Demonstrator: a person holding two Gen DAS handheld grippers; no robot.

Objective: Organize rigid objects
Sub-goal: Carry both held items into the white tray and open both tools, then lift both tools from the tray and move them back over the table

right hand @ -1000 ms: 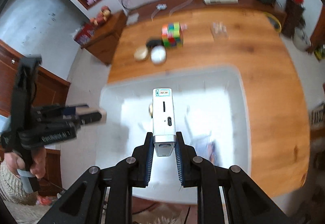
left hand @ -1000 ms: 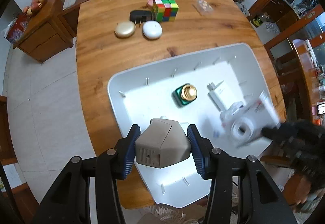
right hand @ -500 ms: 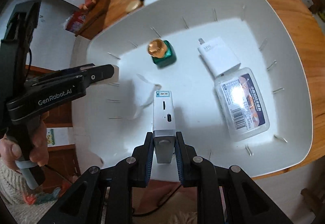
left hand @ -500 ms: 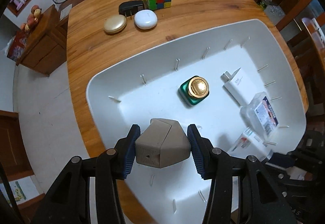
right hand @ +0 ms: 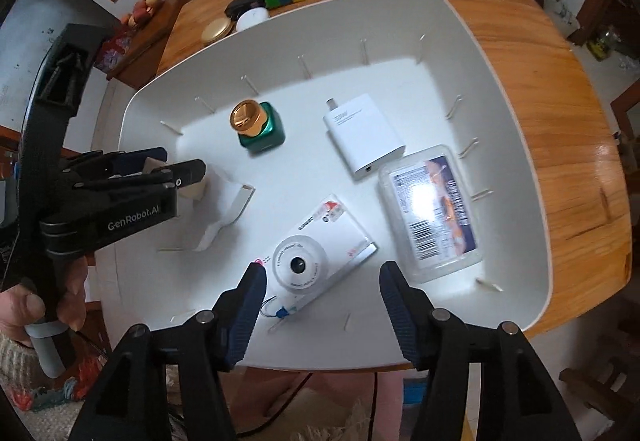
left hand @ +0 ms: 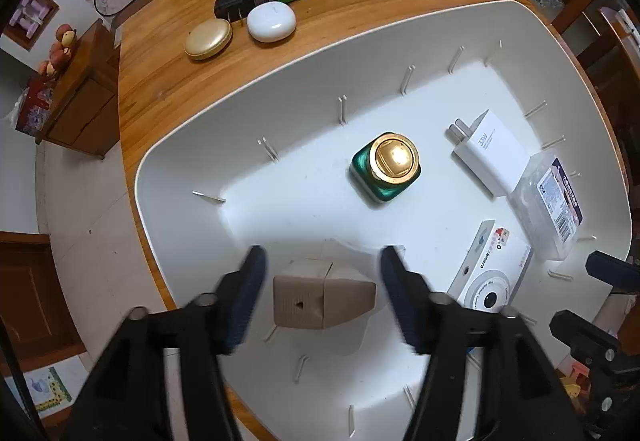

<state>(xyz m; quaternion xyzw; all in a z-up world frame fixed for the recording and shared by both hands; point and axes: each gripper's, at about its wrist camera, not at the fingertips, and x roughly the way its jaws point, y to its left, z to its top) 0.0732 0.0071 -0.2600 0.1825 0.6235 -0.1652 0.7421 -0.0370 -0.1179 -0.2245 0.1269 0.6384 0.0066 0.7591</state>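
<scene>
Resting in the tray [left hand: 180,161], box [left hand: 320,297] and camera [right hand: 316,253] lie free between just-opened left [left hand: 322,295] and right [right hand: 320,297] jaws, six o'clock.

my left tongs [left hand: 322,283] have just been opening; the beige faceted box [left hand: 320,297] sits loose between the fingers in the white tray [left hand: 240,121]. a green jar [left hand: 386,171] stands further in, a white camera [left hand: 490,283] beside me.
</scene>
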